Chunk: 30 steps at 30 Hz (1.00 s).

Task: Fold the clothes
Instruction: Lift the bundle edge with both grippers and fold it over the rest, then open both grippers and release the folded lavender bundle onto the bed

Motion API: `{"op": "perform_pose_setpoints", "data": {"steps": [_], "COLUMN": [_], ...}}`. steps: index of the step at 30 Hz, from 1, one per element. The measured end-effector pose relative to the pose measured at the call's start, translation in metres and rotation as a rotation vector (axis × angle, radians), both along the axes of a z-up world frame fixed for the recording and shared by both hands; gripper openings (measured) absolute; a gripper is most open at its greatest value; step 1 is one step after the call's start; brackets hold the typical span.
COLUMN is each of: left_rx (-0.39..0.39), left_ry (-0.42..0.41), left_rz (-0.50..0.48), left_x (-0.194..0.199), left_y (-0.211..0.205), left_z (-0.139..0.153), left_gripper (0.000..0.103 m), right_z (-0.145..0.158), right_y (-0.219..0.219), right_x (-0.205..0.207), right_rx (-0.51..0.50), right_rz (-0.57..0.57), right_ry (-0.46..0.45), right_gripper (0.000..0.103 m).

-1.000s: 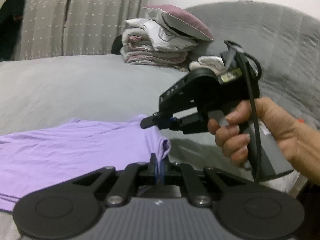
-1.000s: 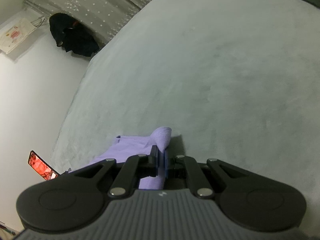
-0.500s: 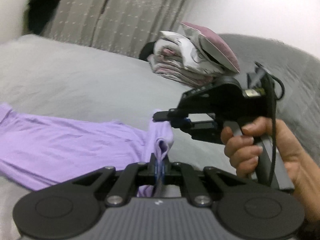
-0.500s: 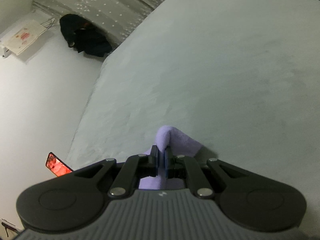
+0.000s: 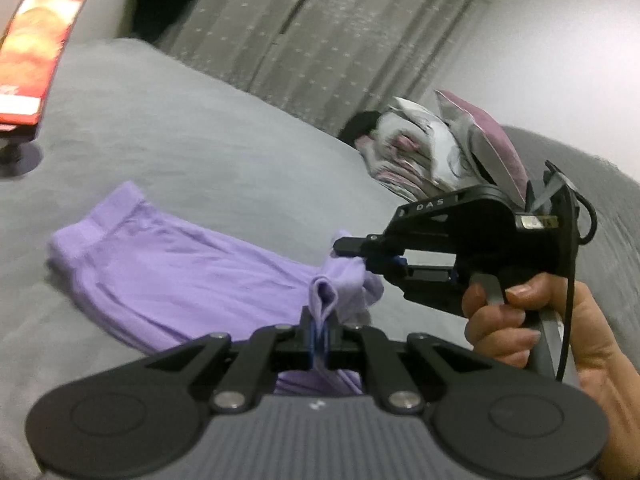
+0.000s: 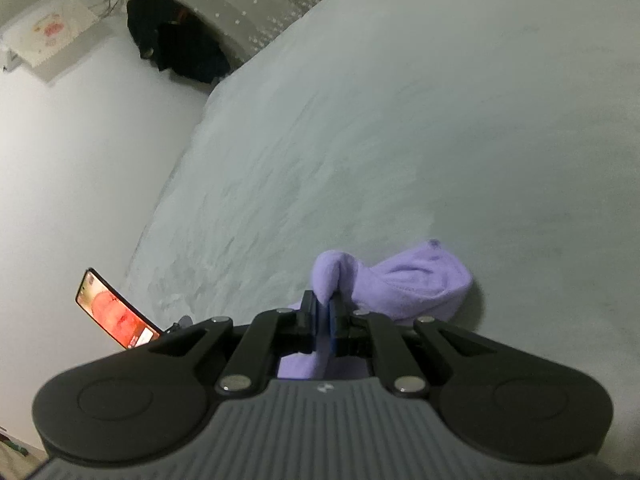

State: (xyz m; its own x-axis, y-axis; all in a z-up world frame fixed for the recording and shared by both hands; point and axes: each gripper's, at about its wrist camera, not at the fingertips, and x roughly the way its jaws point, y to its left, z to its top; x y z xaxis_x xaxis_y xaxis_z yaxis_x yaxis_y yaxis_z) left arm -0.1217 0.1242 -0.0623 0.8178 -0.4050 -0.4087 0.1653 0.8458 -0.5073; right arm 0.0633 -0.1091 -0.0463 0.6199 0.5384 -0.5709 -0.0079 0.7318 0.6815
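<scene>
With the left wrist view taken first, the left tongs (image 5: 320, 330) are clamped together on a bunched edge of the lilac garment (image 5: 168, 272), which rises in a small peak between the pads. The rest of the garment lies spread on the grey bed (image 5: 208, 152), its far hemmed end flat and well apart from the tongs. Just beside, the right tongs (image 5: 352, 249), carried in a hand (image 5: 532, 328), pinch a neighbouring part of the same edge, lifted off the bed. A phone (image 5: 32, 52) stands at the far left; stacked bedding (image 5: 436, 152) sits behind. In the right wrist view, the right tongs (image 6: 325, 312) are closed on a fold of the lilac garment (image 6: 412, 284), the cloth humped and rumpled beyond the tips, resting on the bed (image 6: 400, 120). Judgement: the step in hand is carrying one end over toward the other to make a fold. Next move calls for both tongs travelling together, level, keeping the edge taut, then lowering onto the far hem before release. Fabric looks thin, soft, limp; likely to sag and wrinkle.
</scene>
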Motion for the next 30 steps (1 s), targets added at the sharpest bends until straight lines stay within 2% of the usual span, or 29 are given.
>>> {"op": "perform_pose_setpoints", "data": {"steps": [9, 12, 22, 25, 26, 29, 30], "left_rx": [-0.080, -0.096, -0.097, -0.086, -0.085, -0.072, -0.058], "left_ry": [0.052, 0.076, 0.126, 0.157, 0.163, 0.176, 0.172], "left_rz": [0.142, 0.205, 0.365, 0.388, 0.389, 0.392, 0.395], "left_x": [0.006, 0.006, 0.002, 0.002, 0.001, 0.001, 0.001], "left_y": [0.050, 0.065, 0.094, 0.098, 0.100, 0.104, 0.104], "left_z": [-0.008, -0.009, -0.013, -0.018, -0.018, -0.019, -0.018], "left_gripper": [0.003, 0.003, 0.004, 0.005, 0.005, 0.016, 0.022], "right_z": [0.008, 0.007, 0.004, 0.004, 0.006, 0.014, 0.016], "right_y": [0.050, 0.065, 0.119, 0.129, 0.132, 0.120, 0.115], "right_x": [0.024, 0.015, 0.029, 0.032, 0.033, 0.034, 0.034], "right_rx": [-0.075, -0.088, -0.097, -0.078, -0.070, -0.050, -0.045], "right_rz": [0.069, 0.090, 0.159, 0.194, 0.194, 0.197, 0.194], "right_ry": [0.000, 0.009, 0.027, 0.024, 0.011, -0.022, -0.028], "right_gripper": [0.006, 0.006, 0.007, 0.012, 0.018, 0.018, 0.020]}}
